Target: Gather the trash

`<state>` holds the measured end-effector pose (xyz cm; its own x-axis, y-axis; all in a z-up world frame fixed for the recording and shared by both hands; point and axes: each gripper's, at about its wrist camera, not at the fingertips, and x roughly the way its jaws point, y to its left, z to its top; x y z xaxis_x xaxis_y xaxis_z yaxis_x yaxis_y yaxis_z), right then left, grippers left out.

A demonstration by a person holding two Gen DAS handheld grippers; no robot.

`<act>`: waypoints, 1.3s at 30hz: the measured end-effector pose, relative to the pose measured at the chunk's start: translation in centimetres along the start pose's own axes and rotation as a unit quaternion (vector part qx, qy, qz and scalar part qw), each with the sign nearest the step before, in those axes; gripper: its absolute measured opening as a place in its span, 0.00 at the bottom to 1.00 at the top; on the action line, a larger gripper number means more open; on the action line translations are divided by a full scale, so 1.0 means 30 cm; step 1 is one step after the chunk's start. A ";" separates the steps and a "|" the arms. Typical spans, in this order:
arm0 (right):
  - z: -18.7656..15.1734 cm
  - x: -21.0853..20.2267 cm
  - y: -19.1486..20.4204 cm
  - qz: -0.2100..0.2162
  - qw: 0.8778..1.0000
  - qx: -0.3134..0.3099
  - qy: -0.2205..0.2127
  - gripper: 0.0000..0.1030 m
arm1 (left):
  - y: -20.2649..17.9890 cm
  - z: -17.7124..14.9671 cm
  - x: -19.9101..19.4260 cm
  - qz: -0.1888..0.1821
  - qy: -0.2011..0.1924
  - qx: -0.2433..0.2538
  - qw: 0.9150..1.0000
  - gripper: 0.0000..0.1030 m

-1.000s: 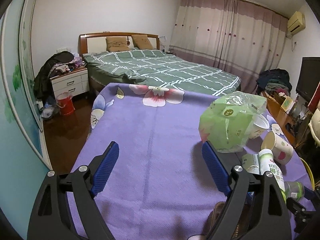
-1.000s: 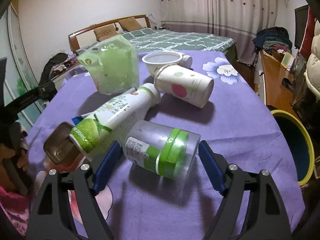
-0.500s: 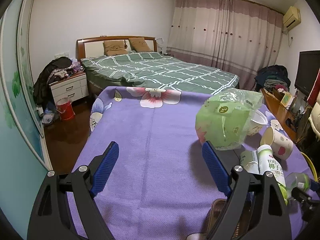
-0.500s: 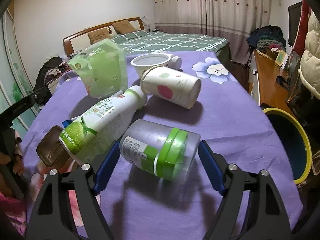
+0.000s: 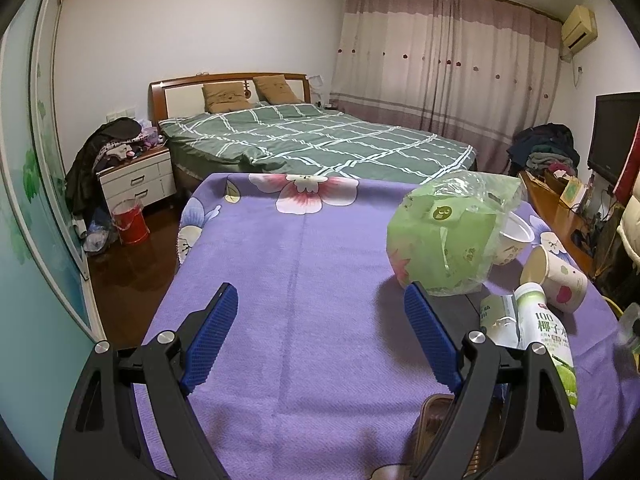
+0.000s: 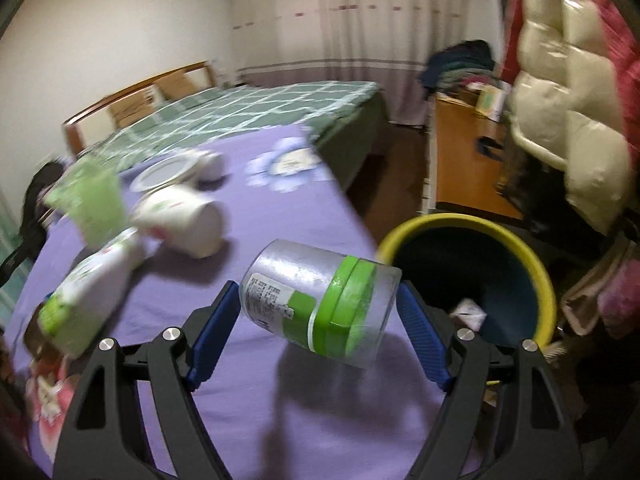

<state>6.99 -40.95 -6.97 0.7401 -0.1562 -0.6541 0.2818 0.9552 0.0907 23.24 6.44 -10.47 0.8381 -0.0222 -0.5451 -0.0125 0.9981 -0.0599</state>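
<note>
Bedroom, purple flowered tablecloth [image 5: 288,280] in the foreground, green checked bed [image 5: 320,140] behind. Right gripper [image 6: 320,308] pinching a clear plastic jar [image 6: 316,300] with a green band, lifted off the cloth and casting a shadow, near the yellow-rimmed bin [image 6: 536,264] beside the table. Bin nearly empty, one white scrap [image 6: 466,312] inside. Left gripper [image 5: 320,332] over bare cloth, jaws spread, nothing between them. Left on the table: green plastic bag [image 5: 444,236], paper cup [image 5: 554,276] on its side, white drink bottle [image 5: 544,336], bowl-like tub [image 5: 512,236], brown tray [image 5: 434,424]. Collection judged barely begun.
</note>
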 end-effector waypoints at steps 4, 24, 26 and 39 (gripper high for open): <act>0.013 0.026 -0.131 -0.037 0.999 0.036 0.003 0.73 | -0.002 0.000 0.002 0.000 0.001 0.001 1.000 0.82; 0.039 0.078 -0.109 -0.058 0.997 0.041 -0.012 0.83 | -0.041 -0.005 -0.010 -0.024 0.000 0.023 0.999 0.82; 0.043 0.084 -0.092 -0.061 0.998 0.035 -0.011 0.83 | -0.065 -0.005 -0.028 -0.031 -0.010 0.038 0.999 0.82; 0.042 0.094 -0.097 -0.065 0.997 0.039 -0.005 0.83 | -0.324 -0.069 -0.185 -0.180 0.038 0.129 0.974 0.76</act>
<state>9.02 -44.49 -8.12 0.7003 -0.2793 -0.6570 0.4215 0.9045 0.0648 17.57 -3.25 -8.60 0.7197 -0.3680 -0.5887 0.4201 0.9059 -0.0527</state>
